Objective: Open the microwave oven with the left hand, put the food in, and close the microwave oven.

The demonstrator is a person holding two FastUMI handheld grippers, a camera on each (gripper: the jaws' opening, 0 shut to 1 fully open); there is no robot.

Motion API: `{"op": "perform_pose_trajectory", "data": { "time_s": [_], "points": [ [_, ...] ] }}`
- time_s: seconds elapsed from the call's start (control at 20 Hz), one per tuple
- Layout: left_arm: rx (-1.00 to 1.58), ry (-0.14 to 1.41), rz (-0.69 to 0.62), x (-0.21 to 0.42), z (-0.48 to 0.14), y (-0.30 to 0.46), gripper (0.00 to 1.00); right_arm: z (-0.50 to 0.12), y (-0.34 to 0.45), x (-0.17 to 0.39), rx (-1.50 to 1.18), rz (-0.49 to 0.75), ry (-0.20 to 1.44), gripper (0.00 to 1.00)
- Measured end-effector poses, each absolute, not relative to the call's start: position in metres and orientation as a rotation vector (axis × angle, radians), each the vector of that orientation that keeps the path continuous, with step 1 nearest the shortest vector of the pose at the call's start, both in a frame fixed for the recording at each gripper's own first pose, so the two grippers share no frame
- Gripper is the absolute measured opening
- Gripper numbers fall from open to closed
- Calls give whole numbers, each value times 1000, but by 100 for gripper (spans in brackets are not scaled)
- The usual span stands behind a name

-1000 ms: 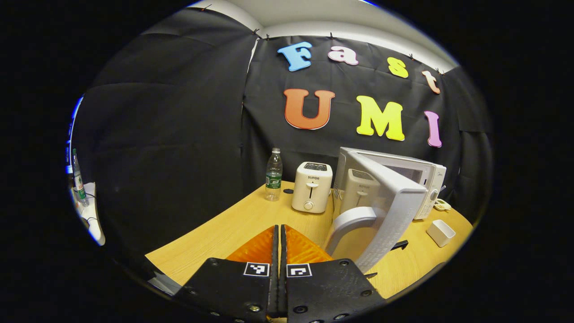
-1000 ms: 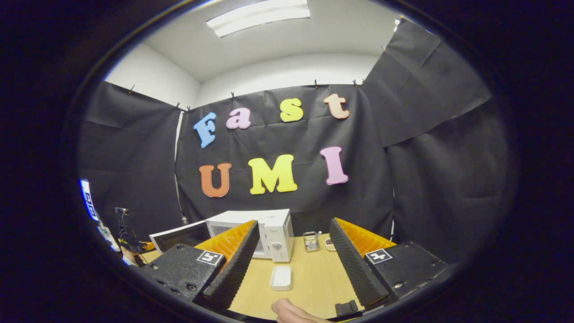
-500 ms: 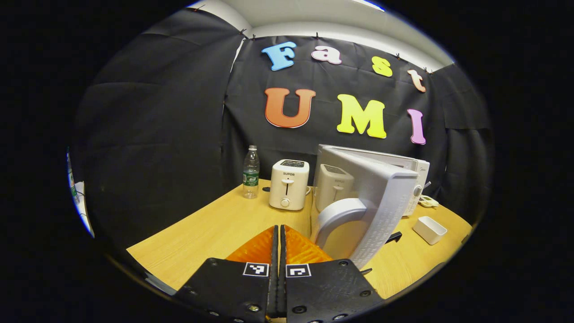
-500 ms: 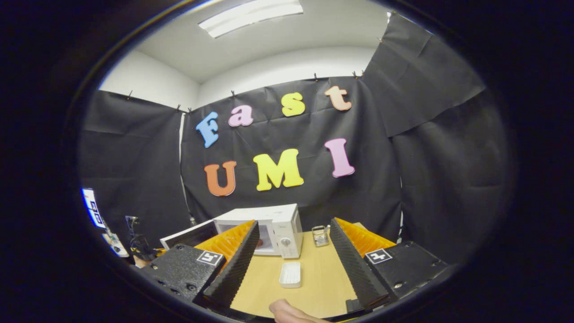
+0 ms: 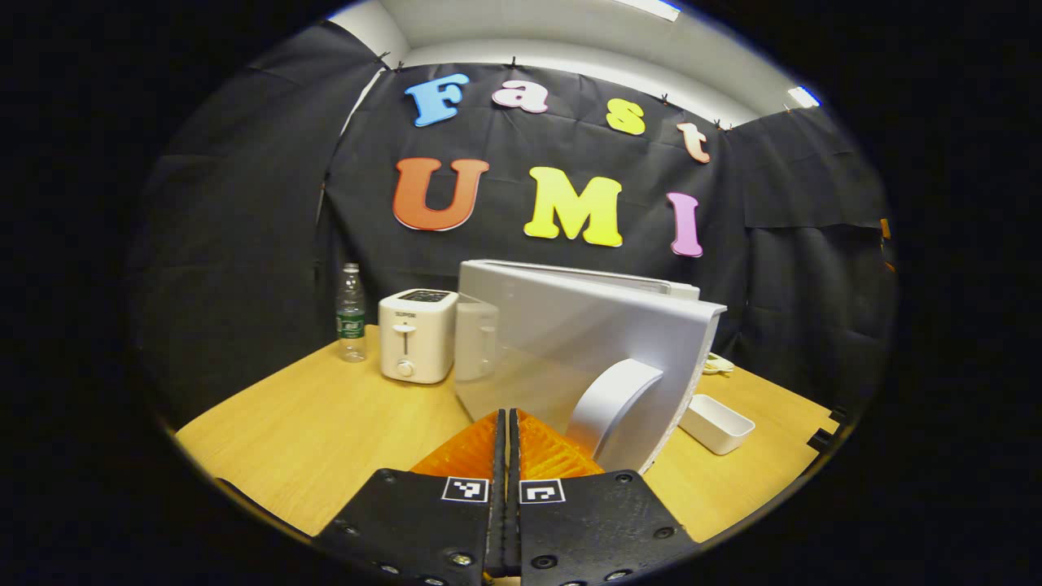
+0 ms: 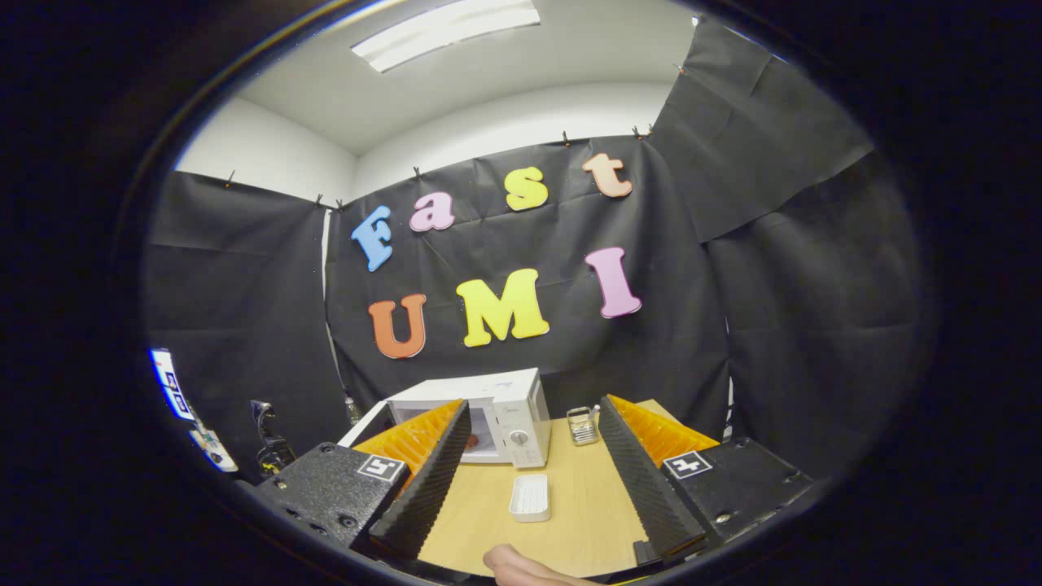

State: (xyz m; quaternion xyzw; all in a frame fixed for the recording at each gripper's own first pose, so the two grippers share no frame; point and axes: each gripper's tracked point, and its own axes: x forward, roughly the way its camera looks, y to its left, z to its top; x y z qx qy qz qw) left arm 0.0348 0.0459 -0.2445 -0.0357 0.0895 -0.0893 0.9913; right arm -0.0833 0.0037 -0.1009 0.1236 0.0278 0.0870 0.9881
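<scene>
The white microwave (image 6: pixel 509 407) stands at the back of the wooden table (image 6: pixel 570 521), and something small and reddish (image 6: pixel 472 440) shows inside its cavity. Its door (image 5: pixel 562 342) stands partly open. In the left gripper view the door's outer face and curved handle (image 5: pixel 612 400) are close ahead. My left gripper (image 5: pixel 506 413) is shut with nothing in it, its tips just short of the door's lower face, left of the handle. My right gripper (image 6: pixel 534 403) is open and empty, held back from the microwave above the table.
A white toaster (image 5: pixel 415 334) and a water bottle (image 5: pixel 351 313) stand left of the microwave. A small white tray (image 6: pixel 530 496) lies in front of it, with a small metal holder (image 6: pixel 581 426) to its right. A fingertip (image 6: pixel 521 566) shows at the bottom edge.
The door has swung from wide open toward the oven. My left gripper, still shut, has moved round to face its outer side. The right gripper has barely moved.
</scene>
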Motion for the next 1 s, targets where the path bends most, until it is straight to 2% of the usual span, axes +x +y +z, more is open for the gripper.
{"op": "perform_pose_trajectory", "data": {
  "time_s": [0.05,0.1,0.15,0.3,0.35,0.7,0.75,0.8,0.85,0.95,1.0],
  "points": [
    [-75,181,-211,42,-246,31,0,-100,2,-84,252,172,56,89],
    [-82,185,-234,52,-247,18,0,-101,-2,-84,258,165,56,89],
    [-94,189,-257,61,-248,4,0,-101,-5,-84,261,159,57,100],
    [-111,177,-307,87,-241,-34,0,-107,-13,-84,259,150,61,100],
    [-105,162,-318,95,-237,-43,0,-108,-16,-83,261,148,60,89],
    [-99,159,-352,143,-228,-96,0,-110,-36,-76,253,136,37,89],
    [-101,163,-355,149,-229,-104,0,-113,-40,-73,248,132,41,100],
    [-97,158,-349,156,-228,-107,0,-116,-43,-69,244,130,44,89],
    [-90,162,-348,162,-230,-112,0,-116,-46,-63,241,125,43,100],
    [-81,169,-339,173,-235,-117,0,-114,-48,-51,211,122,40,100],
    [-85,168,-333,180,-236,-119,0,-115,-49,-45,189,116,38,89]
  ]
}}
